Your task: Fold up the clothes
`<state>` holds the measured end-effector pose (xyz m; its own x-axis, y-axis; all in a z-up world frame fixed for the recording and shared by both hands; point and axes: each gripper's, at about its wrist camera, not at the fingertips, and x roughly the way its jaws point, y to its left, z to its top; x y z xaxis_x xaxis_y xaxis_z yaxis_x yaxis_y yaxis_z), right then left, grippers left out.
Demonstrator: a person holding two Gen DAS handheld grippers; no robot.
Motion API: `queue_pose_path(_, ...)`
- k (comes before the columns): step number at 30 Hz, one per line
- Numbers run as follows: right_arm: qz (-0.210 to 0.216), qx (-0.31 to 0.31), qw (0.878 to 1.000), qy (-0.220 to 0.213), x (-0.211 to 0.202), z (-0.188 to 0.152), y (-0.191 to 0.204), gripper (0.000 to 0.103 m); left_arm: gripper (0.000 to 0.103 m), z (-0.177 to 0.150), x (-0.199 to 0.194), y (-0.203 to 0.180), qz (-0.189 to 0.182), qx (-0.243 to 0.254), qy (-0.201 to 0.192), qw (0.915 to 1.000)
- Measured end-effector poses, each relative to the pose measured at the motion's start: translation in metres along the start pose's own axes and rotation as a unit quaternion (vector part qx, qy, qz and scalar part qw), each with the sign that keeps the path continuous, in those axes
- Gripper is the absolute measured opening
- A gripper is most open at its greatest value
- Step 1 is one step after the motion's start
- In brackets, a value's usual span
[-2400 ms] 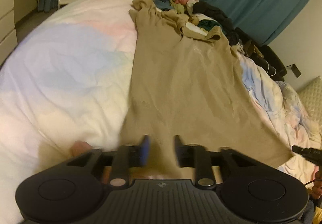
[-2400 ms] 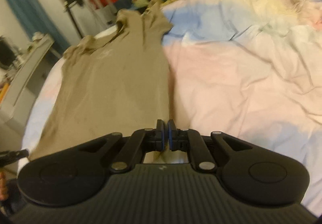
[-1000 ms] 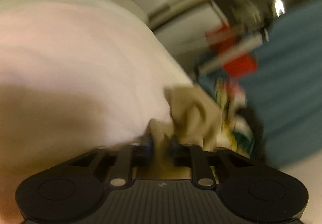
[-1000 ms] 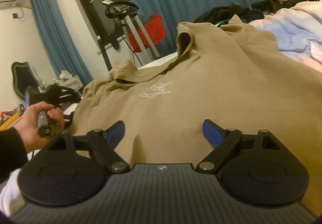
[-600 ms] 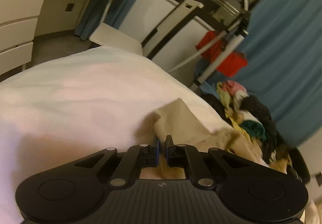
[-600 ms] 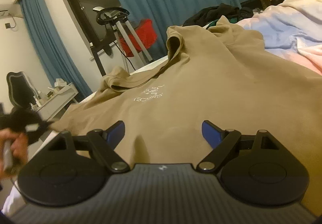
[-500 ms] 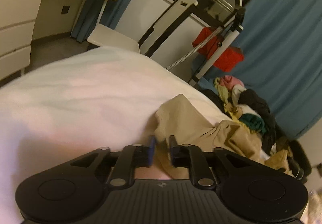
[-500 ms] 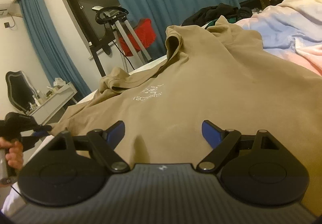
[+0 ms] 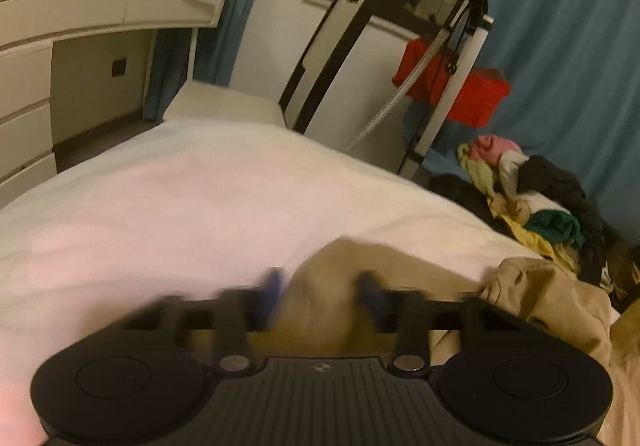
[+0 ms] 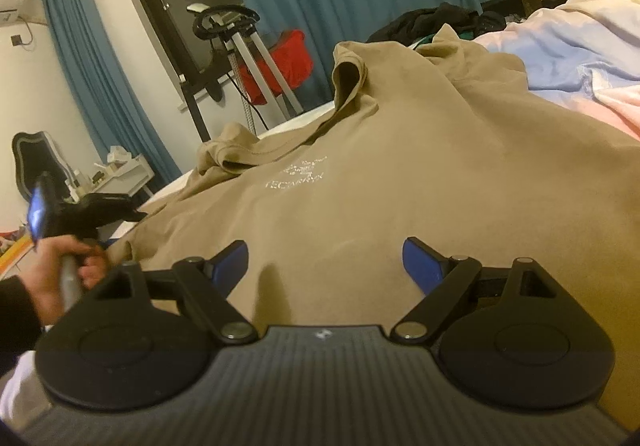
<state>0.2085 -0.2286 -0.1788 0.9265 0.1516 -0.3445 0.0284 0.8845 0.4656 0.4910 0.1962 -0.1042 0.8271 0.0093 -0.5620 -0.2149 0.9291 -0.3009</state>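
A tan T-shirt with a small white chest print lies spread on the bed, filling the right wrist view. My right gripper hovers low over its body, open, with nothing between the fingers. In the left wrist view a bunched tan sleeve edge lies on the white duvet. My left gripper is blurred with motion. Its jaws are closing, still apart around a fold of that tan cloth. The right wrist view shows a hand holding the left gripper at the shirt's left edge.
A pale pink and blue duvet covers the bed. A pile of mixed clothes sits at the far corner. A white dresser stands left. An exercise machine with red cloth and blue curtains stand behind.
The left gripper's jaws, nearly together on the tan sleeve before, now stand wider apart and blurred, and its view has rolled and shifted. The right gripper has stayed put and open.
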Motion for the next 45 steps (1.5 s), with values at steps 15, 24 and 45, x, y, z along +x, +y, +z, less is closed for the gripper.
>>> queue_pose_path(15,-0.006,-0.006,1.000,0.004,0.002,0.000,0.001,0.085,0.055,0.014,-0.030,-0.021,0.124,0.065,-0.046,0.9890)
queue_pose_path(24,-0.010,-0.004,1.000,0.003,0.000,0.000,0.001,0.084,0.066,-0.047,-0.068,-0.130,0.047,0.262,-0.011,0.9640)
queue_pose_path(45,-0.016,-0.019,1.000,0.009,0.008,-0.003,0.003,0.087,0.072,0.019,0.046,-0.209,0.119,0.112,-0.043,0.9857)
